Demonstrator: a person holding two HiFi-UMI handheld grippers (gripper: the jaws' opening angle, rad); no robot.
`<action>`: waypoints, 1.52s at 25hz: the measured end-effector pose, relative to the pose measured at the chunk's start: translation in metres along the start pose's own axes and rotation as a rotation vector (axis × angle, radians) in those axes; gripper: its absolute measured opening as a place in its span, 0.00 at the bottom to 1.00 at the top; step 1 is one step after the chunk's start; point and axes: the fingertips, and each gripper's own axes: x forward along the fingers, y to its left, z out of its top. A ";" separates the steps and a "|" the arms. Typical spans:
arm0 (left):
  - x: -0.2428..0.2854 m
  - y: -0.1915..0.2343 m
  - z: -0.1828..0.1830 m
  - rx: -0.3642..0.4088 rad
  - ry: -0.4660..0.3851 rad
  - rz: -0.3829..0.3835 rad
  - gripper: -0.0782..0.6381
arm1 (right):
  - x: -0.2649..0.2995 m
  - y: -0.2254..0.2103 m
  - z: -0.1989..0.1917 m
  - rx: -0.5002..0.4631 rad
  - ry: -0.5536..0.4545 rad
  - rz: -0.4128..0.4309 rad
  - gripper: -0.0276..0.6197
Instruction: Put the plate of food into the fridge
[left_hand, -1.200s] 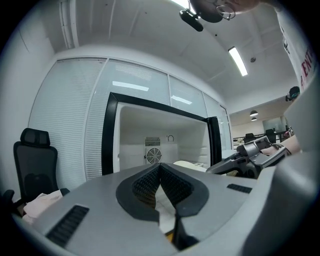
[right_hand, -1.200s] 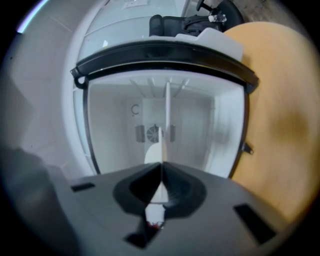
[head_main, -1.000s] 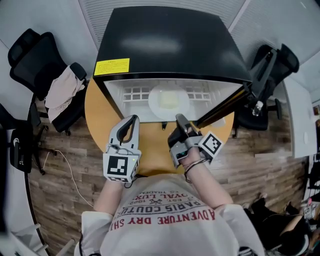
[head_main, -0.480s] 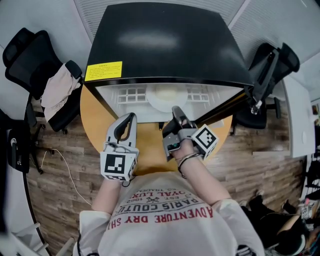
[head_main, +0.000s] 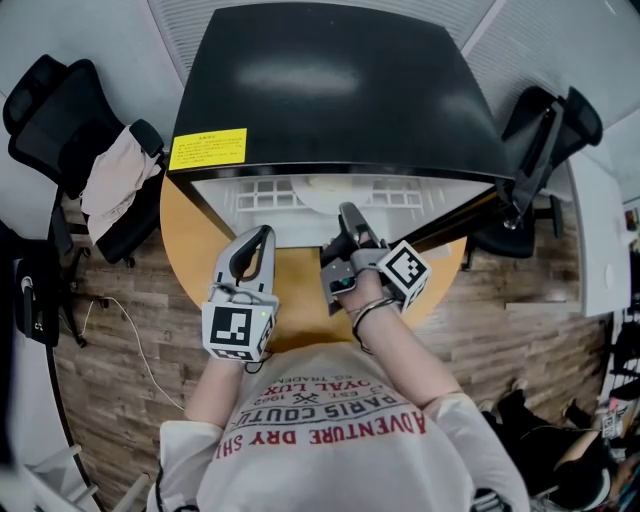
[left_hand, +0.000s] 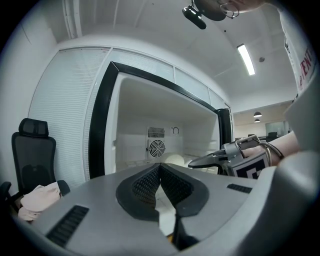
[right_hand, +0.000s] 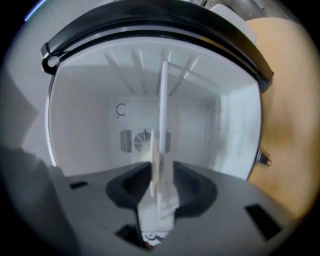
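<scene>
The white plate of food (head_main: 335, 184) lies on the white shelf inside the open black fridge (head_main: 330, 90), mostly hidden under its top edge. My right gripper (head_main: 347, 214) reaches into the fridge opening. In the right gripper view the plate (right_hand: 162, 115) shows edge-on, its rim between the jaws of my right gripper (right_hand: 161, 167). The jaws are opening, and a thin gap shows on each side of the rim. My left gripper (head_main: 262, 236) hangs shut and empty over the table in front of the fridge. Its own view shows that gripper (left_hand: 160, 166), the plate (left_hand: 175, 160) and the right gripper (left_hand: 202, 162).
The fridge stands on a round wooden table (head_main: 290, 290), its door (head_main: 450, 222) swung open to the right. A black office chair with cloth on it (head_main: 115, 185) stands at the left, another chair (head_main: 545, 120) at the right. A fan grille (left_hand: 156, 148) sits on the fridge's back wall.
My right gripper has moved forward into the fridge with the plate, which now lies deeper under the fridge's top edge. The left gripper has hardly moved.
</scene>
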 end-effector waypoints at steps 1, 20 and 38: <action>0.001 0.001 0.000 -0.001 0.001 0.000 0.15 | 0.002 -0.002 0.000 0.000 0.002 -0.002 0.30; -0.003 -0.009 -0.001 0.001 0.007 -0.005 0.15 | -0.034 0.011 -0.026 -0.282 0.166 0.067 0.09; -0.020 -0.047 0.010 -0.004 -0.038 -0.088 0.15 | -0.101 0.100 -0.040 -1.864 -0.147 0.208 0.09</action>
